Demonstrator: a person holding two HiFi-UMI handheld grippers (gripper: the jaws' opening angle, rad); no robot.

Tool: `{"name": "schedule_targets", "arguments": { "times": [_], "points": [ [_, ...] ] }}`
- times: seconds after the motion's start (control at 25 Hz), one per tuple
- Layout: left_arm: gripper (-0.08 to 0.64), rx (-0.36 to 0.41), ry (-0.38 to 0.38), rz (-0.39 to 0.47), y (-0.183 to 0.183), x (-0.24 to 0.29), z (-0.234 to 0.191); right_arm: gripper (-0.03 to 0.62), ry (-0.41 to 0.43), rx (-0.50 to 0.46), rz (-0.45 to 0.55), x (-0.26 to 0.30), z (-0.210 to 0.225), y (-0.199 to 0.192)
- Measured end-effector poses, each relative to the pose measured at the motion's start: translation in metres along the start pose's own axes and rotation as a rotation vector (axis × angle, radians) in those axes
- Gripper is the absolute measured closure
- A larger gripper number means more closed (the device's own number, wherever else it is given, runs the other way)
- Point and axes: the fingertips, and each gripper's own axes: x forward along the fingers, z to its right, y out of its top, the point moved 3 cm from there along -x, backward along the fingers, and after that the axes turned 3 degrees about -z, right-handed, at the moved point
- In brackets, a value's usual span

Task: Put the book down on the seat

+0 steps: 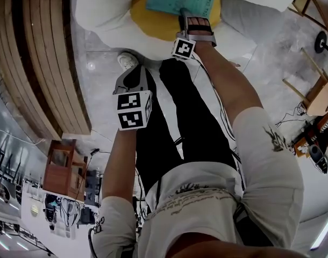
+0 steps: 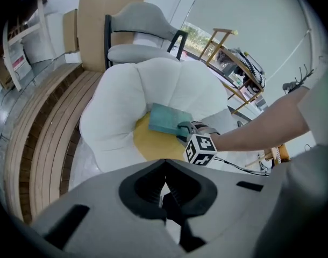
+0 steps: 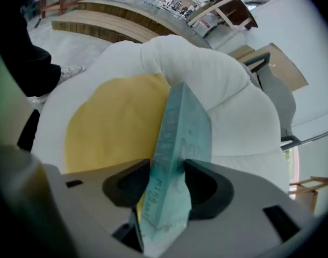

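One book, seemingly one seat, two tools

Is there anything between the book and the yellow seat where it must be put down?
Nothing visible stands in the way. The right gripper holds the book over the yellow seat, and the seat shows bare in all views. The left gripper hangs back, away from both.
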Motion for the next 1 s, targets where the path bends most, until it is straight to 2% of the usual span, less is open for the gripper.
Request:
{"name": "schedule_targets", "arguments": {
  "times": [0.16, 0.24, 0.28, 0.36, 0.48, 0.52, 0.6, 0.68, 0.8, 1.0],
  "points": [
    [0.541, 0.022, -0.030, -0.014, -0.007, 0.010, -0.001, 0.382, 0.023, 0.038, -0.007, 0.012, -0.015, -0.001],
    [0.541, 0.025, -0.042, -0.008, -0.008, 0.013, 0.000, 0.382, 0.051, 0.098, 0.013, 0.012, -0.012, 0.001],
    [0.541, 0.028, -0.046, -0.003, -0.007, 0.012, 0.000, 0.382, 0.077, 0.145, 0.027, 0.009, -0.010, 0.002],
    [0.541, 0.030, -0.049, 0.010, -0.005, 0.009, 0.001, 0.341, 0.115, 0.253, 0.051, -0.002, -0.002, 0.003],
    [0.541, 0.024, -0.049, 0.033, 0.005, -0.004, 0.000, 0.342, 0.098, 0.457, 0.083, -0.035, 0.029, 0.005],
    [0.541, 0.025, -0.048, 0.046, 0.010, -0.011, 0.001, 0.371, 0.093, 0.547, 0.092, -0.049, 0.042, 0.005],
    [0.541, 0.029, -0.045, 0.081, 0.025, -0.027, 0.002, 0.486, 0.079, 0.729, 0.105, -0.081, 0.069, 0.003],
    [0.541, 0.031, -0.038, 0.124, 0.043, -0.046, 0.002, 0.539, 0.057, 0.878, 0.108, -0.112, 0.095, 0.002],
    [0.540, 0.024, -0.031, 0.186, 0.070, -0.080, 0.005, 0.555, 0.033, 1.023, 0.118, -0.165, 0.129, 0.007],
    [0.541, 0.027, -0.035, 0.304, 0.119, -0.148, 0.022, 0.561, -0.023, 1.144, 0.192, -0.250, 0.188, 0.022]
  ]
}}
